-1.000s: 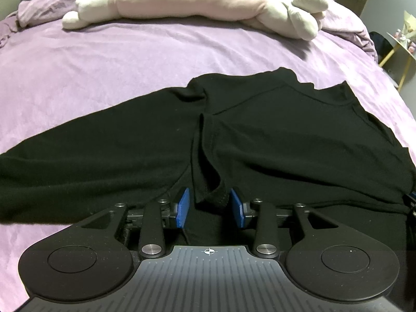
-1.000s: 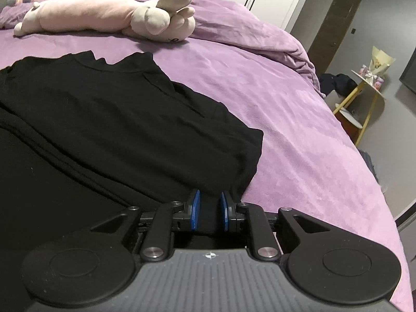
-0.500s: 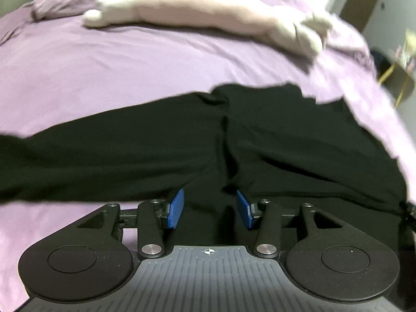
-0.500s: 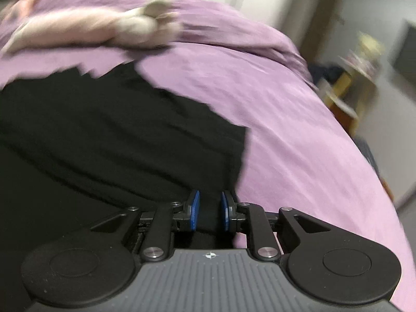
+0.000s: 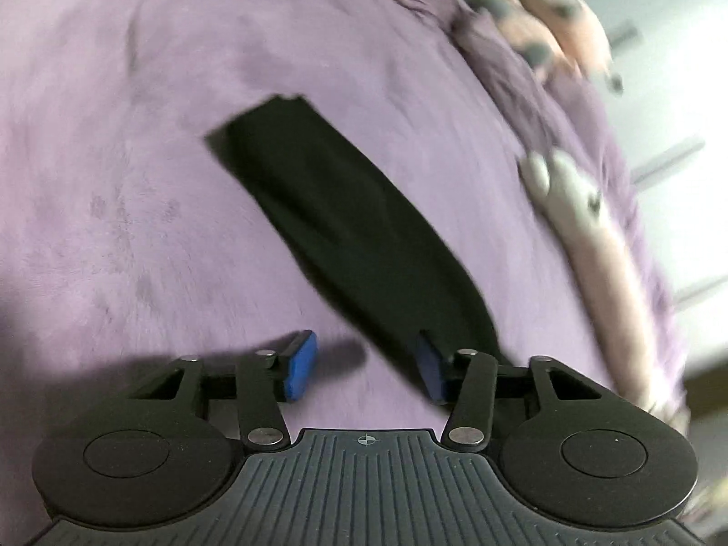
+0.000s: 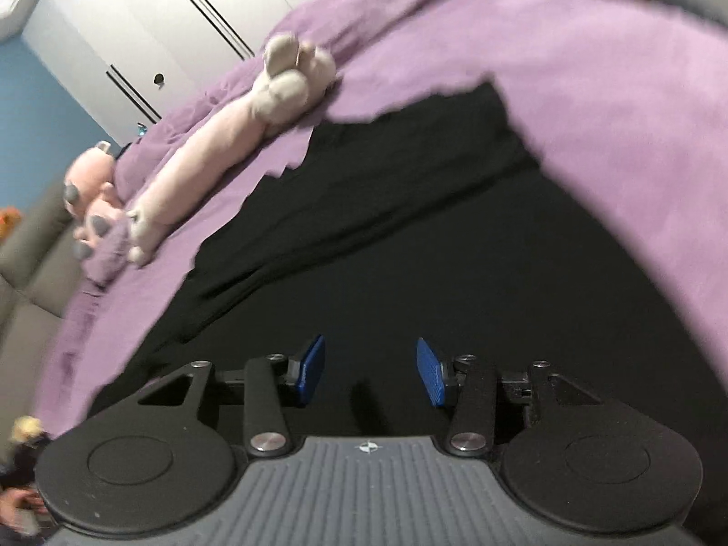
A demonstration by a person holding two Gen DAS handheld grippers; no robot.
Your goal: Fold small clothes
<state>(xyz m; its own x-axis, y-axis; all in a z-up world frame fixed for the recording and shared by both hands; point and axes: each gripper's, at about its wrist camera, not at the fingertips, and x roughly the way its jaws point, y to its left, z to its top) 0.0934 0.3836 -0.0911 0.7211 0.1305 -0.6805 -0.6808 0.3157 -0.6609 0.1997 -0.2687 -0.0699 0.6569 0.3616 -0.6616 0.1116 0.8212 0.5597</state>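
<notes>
The black long-sleeved top (image 6: 409, 236) lies spread on the purple bed (image 6: 614, 91). In the tilted right wrist view my right gripper (image 6: 371, 371) hovers over its body. The jaws are opening and no cloth is pinched between the blue pads (image 6: 311, 368). The blurred left wrist view shows one black sleeve (image 5: 346, 227) running diagonally from the cuff at upper left down to my left gripper (image 5: 366, 368). Its jaws are closing; mostly purple bedspread (image 5: 136, 182) shows between them. The sleeve's edge lies beside the right pad (image 5: 430, 371), which does not press on it.
A long pink plush toy (image 6: 218, 145) lies along the far side of the bed, also seen as a blurred plush toy (image 5: 587, 236) at the right. A second pink plush (image 6: 91, 200) sits near a grey sofa (image 6: 22, 264). White wardrobe doors (image 6: 159, 22) stand behind.
The left gripper swung off the top's body to the outstretched sleeve and rolled. The right gripper let go of the hem, widened its jaws and rolled, now over the body.
</notes>
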